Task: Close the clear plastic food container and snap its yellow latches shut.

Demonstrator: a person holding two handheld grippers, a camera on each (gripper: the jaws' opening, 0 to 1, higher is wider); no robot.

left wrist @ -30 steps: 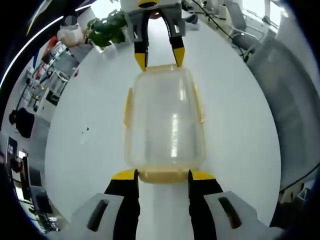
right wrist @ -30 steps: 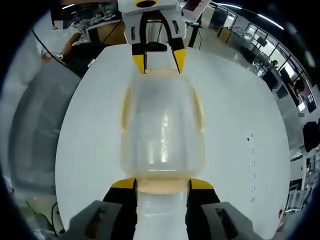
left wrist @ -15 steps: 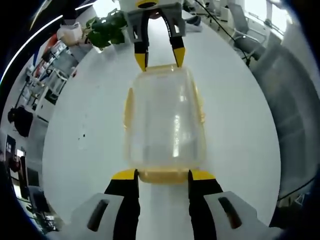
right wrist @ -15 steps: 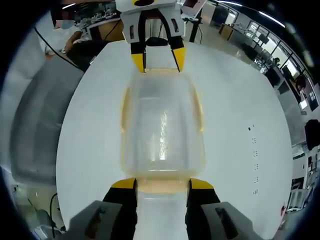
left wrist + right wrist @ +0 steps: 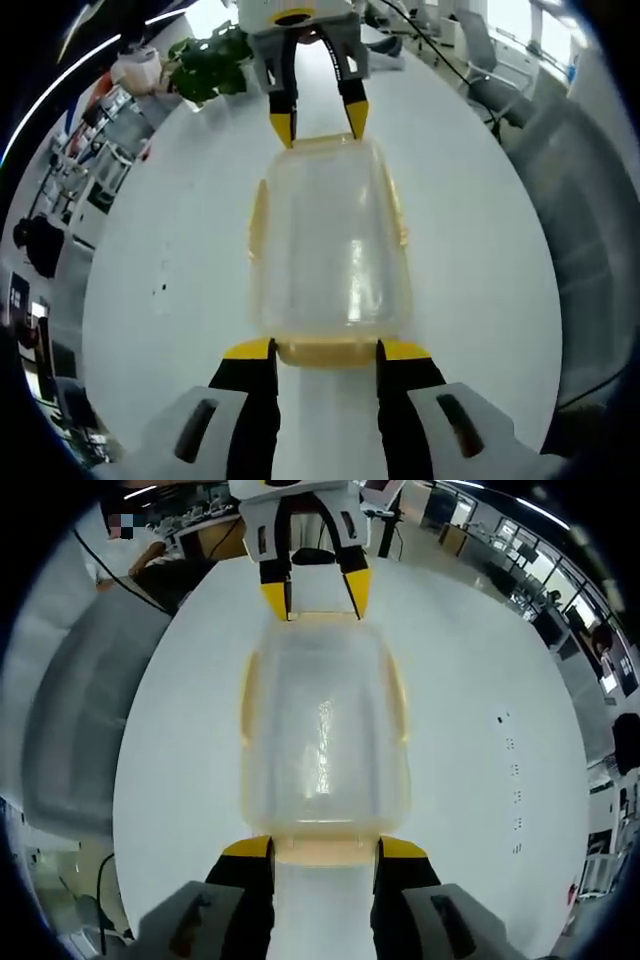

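A clear plastic food container (image 5: pixel 330 240) with its lid on lies on the white table, lengthwise between my two grippers. Yellow latches run along its long sides (image 5: pixel 257 215) and ends. My left gripper (image 5: pixel 326 352) is open, its tips on either side of the near end latch. The right gripper (image 5: pixel 318 122) faces it at the far end, also open, tips at the far latch. In the right gripper view the same container (image 5: pixel 322 730) lies between my right gripper (image 5: pixel 325 848) and the left gripper (image 5: pixel 316 592). I cannot tell whether the side latches (image 5: pixel 398 705) are snapped down.
The round white table (image 5: pixel 170 300) has bare surface on both sides of the container. A potted plant (image 5: pixel 205 60) stands at its far edge. Grey chairs (image 5: pixel 590 230) (image 5: pixel 70 730) sit beside the table. A person (image 5: pixel 150 555) sits beyond it. Small dark marks (image 5: pixel 510 745) dot the tabletop.
Both views have drifted slightly with the hands. The container and both grippers keep the same places and the same jaw spacing.
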